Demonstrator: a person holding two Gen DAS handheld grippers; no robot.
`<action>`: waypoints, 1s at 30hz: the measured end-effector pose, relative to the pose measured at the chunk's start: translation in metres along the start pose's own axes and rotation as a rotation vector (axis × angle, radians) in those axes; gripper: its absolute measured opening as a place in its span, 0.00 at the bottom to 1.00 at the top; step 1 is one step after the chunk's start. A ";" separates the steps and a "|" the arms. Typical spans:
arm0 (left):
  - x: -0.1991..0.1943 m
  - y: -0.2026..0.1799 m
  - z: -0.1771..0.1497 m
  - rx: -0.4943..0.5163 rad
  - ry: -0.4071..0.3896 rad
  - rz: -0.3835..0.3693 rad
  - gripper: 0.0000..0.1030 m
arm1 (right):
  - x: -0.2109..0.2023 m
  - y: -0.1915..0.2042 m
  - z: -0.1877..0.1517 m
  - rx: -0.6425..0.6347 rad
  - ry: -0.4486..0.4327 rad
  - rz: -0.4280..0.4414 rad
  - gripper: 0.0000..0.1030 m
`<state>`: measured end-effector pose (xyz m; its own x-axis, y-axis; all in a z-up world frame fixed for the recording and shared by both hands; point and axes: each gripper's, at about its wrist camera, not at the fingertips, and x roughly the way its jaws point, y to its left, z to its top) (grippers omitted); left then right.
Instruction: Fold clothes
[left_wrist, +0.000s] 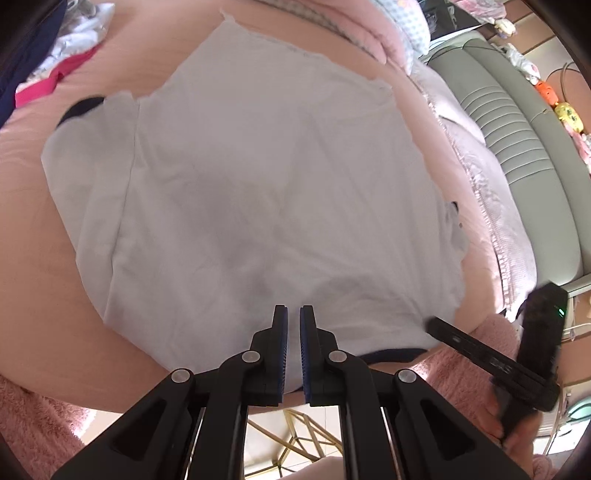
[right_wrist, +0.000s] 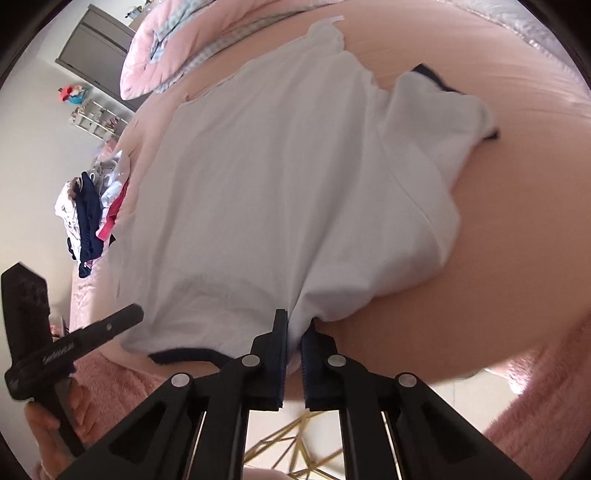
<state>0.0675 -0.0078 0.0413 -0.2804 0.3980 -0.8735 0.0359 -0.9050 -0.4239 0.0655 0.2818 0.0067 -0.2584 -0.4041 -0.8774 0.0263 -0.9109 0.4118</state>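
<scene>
The left gripper (left_wrist: 293, 314) is pinching the near hem of the white T-shirt (left_wrist: 258, 192) with its jaws nearly closed, and the right gripper (right_wrist: 295, 328) is clamping the same near edge, cloth bunching between its pads. The shirt is lying spread on the pink bed (right_wrist: 498, 229), stretching lengthwise away toward the pink quilt (right_wrist: 155, 51), while a clothes pile (right_wrist: 92, 199) is sitting at the bed's edge.

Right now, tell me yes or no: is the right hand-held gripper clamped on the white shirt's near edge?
Yes, the right hand-held gripper pinches a bunched fold of the white shirt at its near hem.
</scene>
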 end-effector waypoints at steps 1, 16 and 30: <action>0.004 0.006 -0.003 -0.008 0.014 0.007 0.05 | 0.002 -0.008 -0.004 0.020 0.017 -0.026 0.03; -0.013 -0.005 -0.001 0.072 -0.061 -0.050 0.05 | -0.018 0.038 -0.001 -0.173 -0.083 0.086 0.10; -0.020 -0.001 0.001 0.172 -0.067 0.066 0.26 | -0.009 0.031 -0.011 -0.258 0.025 -0.037 0.10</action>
<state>0.0717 -0.0151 0.0595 -0.3462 0.3315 -0.8777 -0.1064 -0.9433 -0.3143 0.0790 0.2563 0.0249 -0.2401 -0.3692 -0.8978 0.2638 -0.9149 0.3057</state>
